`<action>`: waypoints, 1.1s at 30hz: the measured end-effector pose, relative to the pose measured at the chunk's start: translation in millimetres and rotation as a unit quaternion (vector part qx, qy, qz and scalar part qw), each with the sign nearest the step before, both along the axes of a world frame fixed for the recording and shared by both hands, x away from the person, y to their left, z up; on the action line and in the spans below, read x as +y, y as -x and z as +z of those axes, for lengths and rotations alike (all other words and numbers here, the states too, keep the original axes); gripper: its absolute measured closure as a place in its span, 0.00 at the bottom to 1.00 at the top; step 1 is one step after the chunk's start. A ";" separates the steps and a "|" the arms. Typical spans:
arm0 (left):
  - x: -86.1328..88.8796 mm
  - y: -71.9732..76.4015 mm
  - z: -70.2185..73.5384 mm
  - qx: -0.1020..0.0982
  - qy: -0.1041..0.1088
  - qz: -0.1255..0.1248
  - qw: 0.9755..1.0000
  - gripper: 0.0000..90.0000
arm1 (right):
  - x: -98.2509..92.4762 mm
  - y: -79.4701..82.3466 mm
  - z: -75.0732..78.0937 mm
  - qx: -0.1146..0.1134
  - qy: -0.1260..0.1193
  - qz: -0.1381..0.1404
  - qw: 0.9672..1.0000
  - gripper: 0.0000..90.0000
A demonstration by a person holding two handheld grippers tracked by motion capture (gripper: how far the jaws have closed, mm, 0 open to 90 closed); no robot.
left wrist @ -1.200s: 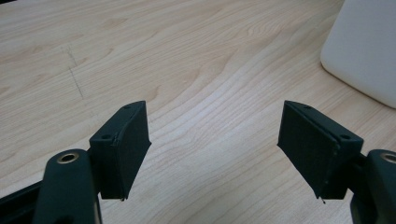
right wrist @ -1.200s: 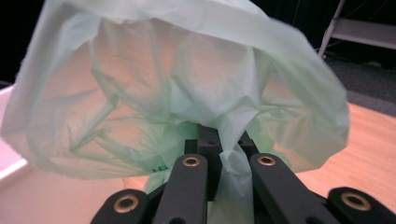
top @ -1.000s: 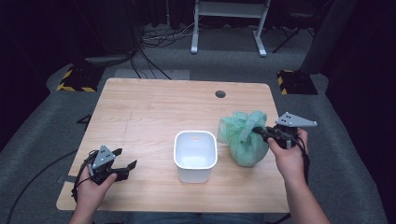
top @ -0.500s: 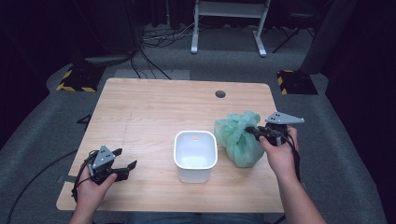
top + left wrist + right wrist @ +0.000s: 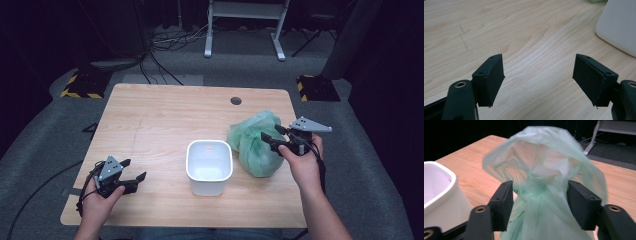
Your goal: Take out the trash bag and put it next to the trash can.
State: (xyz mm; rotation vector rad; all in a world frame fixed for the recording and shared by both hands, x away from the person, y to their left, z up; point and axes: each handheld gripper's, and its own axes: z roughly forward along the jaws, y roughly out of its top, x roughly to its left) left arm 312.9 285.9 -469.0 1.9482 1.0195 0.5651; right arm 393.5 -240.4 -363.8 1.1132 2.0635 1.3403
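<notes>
On the table (image 5: 150,125): one white bin (image 5: 209,166), one green bag (image 5: 255,142), two grippers. Off the table, on the floor behind: two yellow-black striped blocks (image 5: 80,85), a white stand (image 5: 245,22), some cables (image 5: 170,42).

Bin sits near the front-centre, opening up, upright. Bag is just right of it, touching or nearly so; can't tell which from the high view.

Right gripper (image 5: 275,136) is at the bag's right side, jaws apart with the bag's bunched upper part between them. In the right gripper view the film of the bag (image 5: 549,195) fills the gap and reaches both jaws, but they aren't clamped shut; the bin (image 5: 439,195) shows at lower left.

Left gripper (image 5: 134,170) rests in the hand at the front-left corner, well apart from bin and bag, jaws wide apart over bare wood, holding nothing. Left gripper view shows the bin's (image 5: 619,27) side at upper right.

Bag stands roughly upright, long axis vertical, crumpled top leaning slightly toward the table's back. Bin is slightly longer front-to-back.
</notes>
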 end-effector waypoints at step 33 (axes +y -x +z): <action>19.9 6.1 8.8 0.006 0.000 0.017 1.000 0.27 | -56.0 50.4 1.7 -0.001 0.049 -0.005 0.999 0.39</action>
